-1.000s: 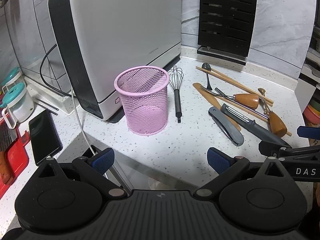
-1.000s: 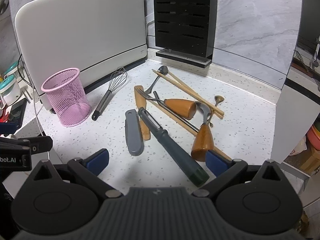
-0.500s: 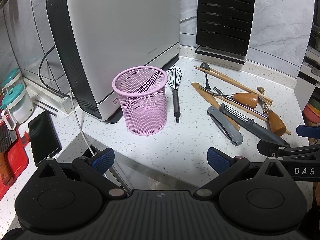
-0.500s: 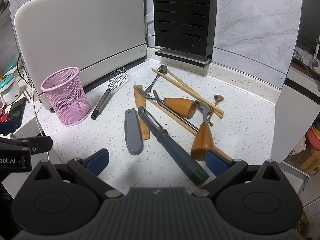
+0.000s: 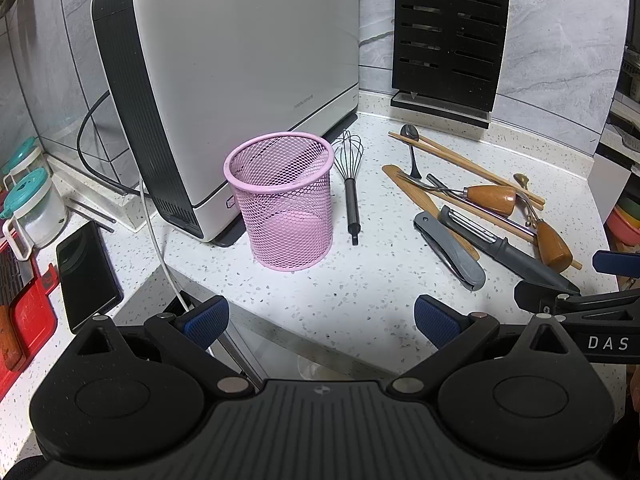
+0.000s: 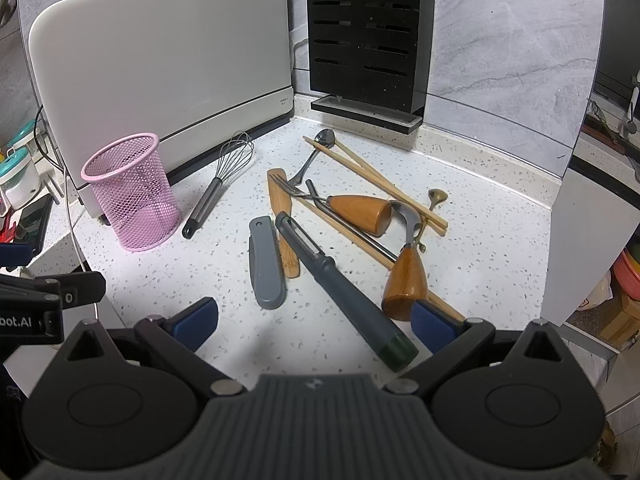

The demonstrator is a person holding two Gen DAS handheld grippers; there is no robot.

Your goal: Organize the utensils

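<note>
An empty pink mesh cup (image 5: 286,204) (image 6: 132,192) stands upright on the speckled counter beside a white appliance. A whisk (image 5: 350,184) (image 6: 220,186) lies just right of it. Further right is a pile of utensils: a grey folding knife (image 6: 266,264), a dark grey peeler (image 6: 344,292), a wooden spatula (image 6: 282,224), a fork and a spoon with wooden handles (image 6: 360,208), and chopsticks (image 6: 376,182). My left gripper (image 5: 320,316) is open, short of the cup, holding nothing. My right gripper (image 6: 314,322) is open just above the peeler's handle end.
A white appliance (image 5: 240,64) and a black knife block (image 5: 450,36) stand at the back. A phone (image 5: 86,276), a white cable (image 5: 160,248) and lidded jars (image 5: 32,204) sit on the lower counter at left. The counter's front edge (image 5: 280,332) lies below my left gripper.
Both views have shifted only slightly; the cup and utensils lie where they were. Both grippers stay open.
</note>
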